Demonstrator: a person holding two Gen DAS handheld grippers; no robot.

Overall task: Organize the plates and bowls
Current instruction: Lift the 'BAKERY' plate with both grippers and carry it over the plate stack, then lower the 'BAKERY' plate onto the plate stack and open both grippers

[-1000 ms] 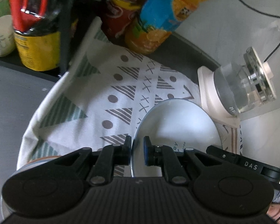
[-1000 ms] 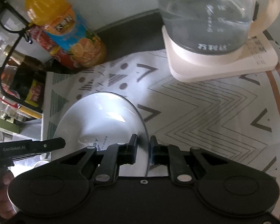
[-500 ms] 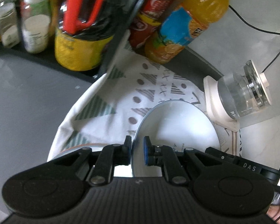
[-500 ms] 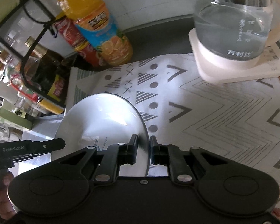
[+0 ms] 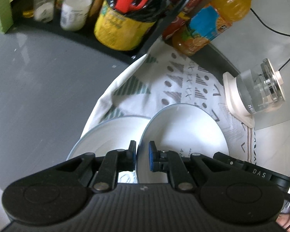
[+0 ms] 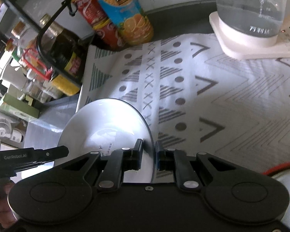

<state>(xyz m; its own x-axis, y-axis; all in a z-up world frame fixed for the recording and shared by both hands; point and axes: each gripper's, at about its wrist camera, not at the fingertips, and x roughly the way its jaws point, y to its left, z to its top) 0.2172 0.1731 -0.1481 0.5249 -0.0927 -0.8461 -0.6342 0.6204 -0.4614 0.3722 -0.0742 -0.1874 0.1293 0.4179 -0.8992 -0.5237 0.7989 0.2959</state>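
Note:
A white plate (image 5: 185,133) hangs tilted above the patterned cloth (image 5: 176,81), gripped by both grippers at opposite rims. My left gripper (image 5: 142,154) is shut on its left rim, blue pads pressed on the edge. In the right wrist view the same plate (image 6: 106,127) shows its glossy face, and my right gripper (image 6: 149,154) is shut on its right rim. A second white plate (image 5: 110,135) lies flat on the cloth's left edge, just below and left of the held one. A pale dish with a red rim (image 6: 286,177) peeks in at the lower right.
A glass kettle (image 6: 255,13) on its white base stands at the cloth's far right. An orange juice bottle (image 6: 123,11), a red can (image 6: 94,17) and a black wire rack with dark bottles and jars (image 6: 58,44) line the back left. Grey countertop (image 5: 38,89) lies left of the cloth.
Both grippers have carried the plate leftward across the cloth, away from the kettle. The second plate on the cloth's left edge has come into view under the left gripper.

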